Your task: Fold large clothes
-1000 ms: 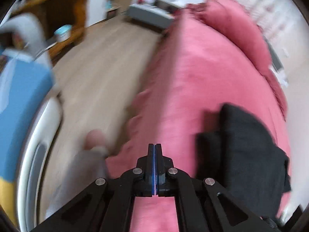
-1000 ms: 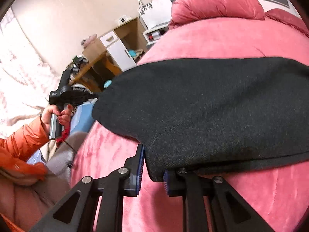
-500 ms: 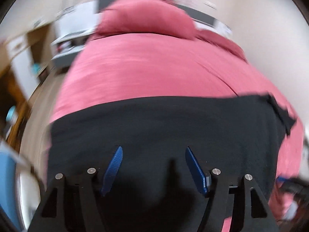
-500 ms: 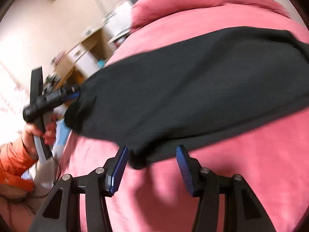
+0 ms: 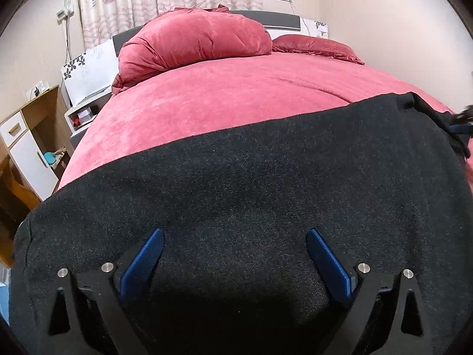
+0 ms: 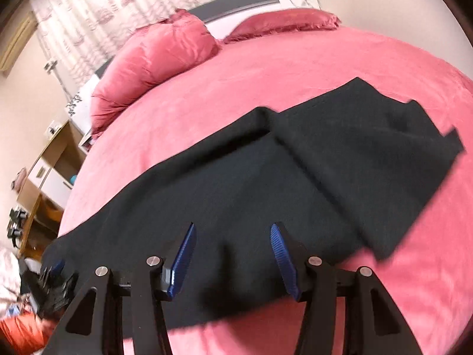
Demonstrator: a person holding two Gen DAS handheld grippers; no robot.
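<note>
A large black garment (image 5: 251, 195) lies spread across the near part of a pink bed (image 5: 230, 94). In the right wrist view the black garment (image 6: 266, 183) shows a folded-over panel at its right end. My left gripper (image 5: 235, 254) is open and empty, its blue pads just above the garment's near left part. My right gripper (image 6: 233, 251) is open and empty, above the garment's near edge. The left gripper also shows at the far left of the right wrist view (image 6: 54, 278).
A rolled pink duvet (image 5: 192, 44) and a pink pillow (image 5: 316, 47) lie at the head of the bed. A wooden and white cabinet (image 5: 26, 148) and a white bedside unit (image 5: 85, 109) stand left of the bed.
Both grippers opened. The right one let go of the garment's corner and rose over it. The left one swung from the bed's side to above the garment.
</note>
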